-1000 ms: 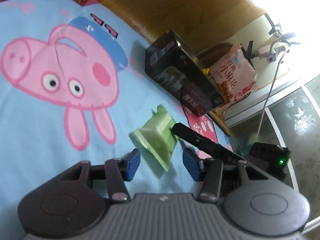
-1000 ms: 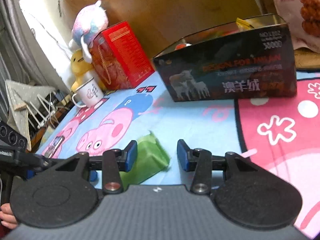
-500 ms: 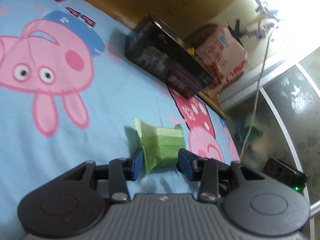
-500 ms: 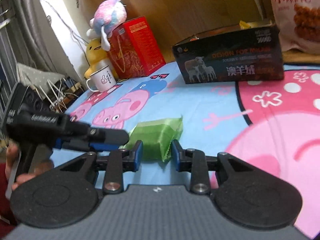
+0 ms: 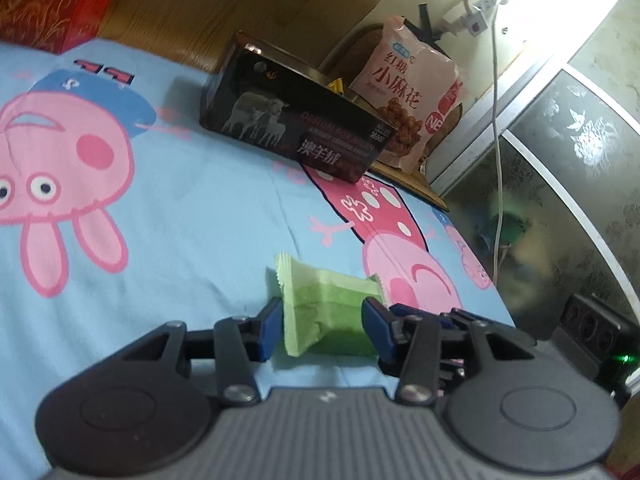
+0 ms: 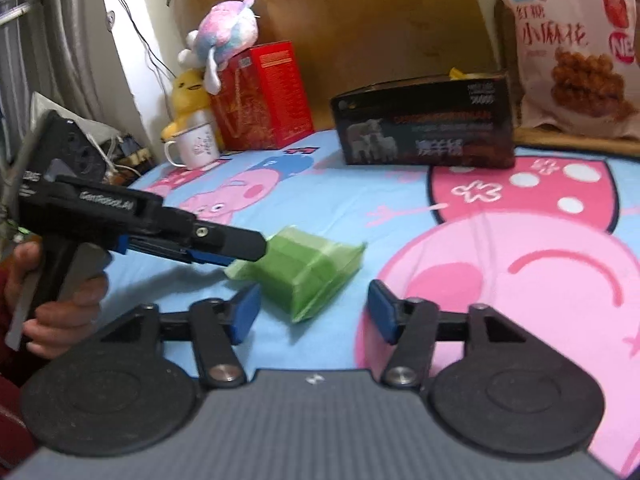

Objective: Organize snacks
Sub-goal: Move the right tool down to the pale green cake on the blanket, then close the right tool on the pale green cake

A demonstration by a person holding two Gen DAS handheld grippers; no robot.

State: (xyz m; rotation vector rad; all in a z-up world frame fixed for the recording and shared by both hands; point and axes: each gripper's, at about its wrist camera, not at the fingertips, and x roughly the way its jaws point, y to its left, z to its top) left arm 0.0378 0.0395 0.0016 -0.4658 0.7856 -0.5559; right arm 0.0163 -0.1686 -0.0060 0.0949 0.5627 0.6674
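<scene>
One green snack packet (image 6: 306, 270) lies on the cartoon-pig bedsheet (image 5: 180, 216), and two sets of tongs meet at it. The left tongs (image 5: 323, 328) straddle the packet's near end; their blue pads (image 5: 268, 326) sit just beside the wrapper and the jaws are easing apart, so they are released rather than squeezing. Seen from the right wrist, the left tongs come in from nine o'clock, held by a hand (image 6: 48, 300). The right tongs (image 6: 316, 314) are spreading too, released, with the packet's corner lying between the pads and clear of both. At twelve o'clock from the packet stands one dark open-topped box (image 6: 426, 124) printed with sheep, and at one o'clock behind it one pink bag of fried twists (image 6: 576, 52). Toward eleven o'clock there is one red carton (image 6: 264, 96), one white mug (image 6: 196, 146), and two plush toys, a yellow one (image 6: 188, 96) and a pastel one (image 6: 226, 36)
</scene>
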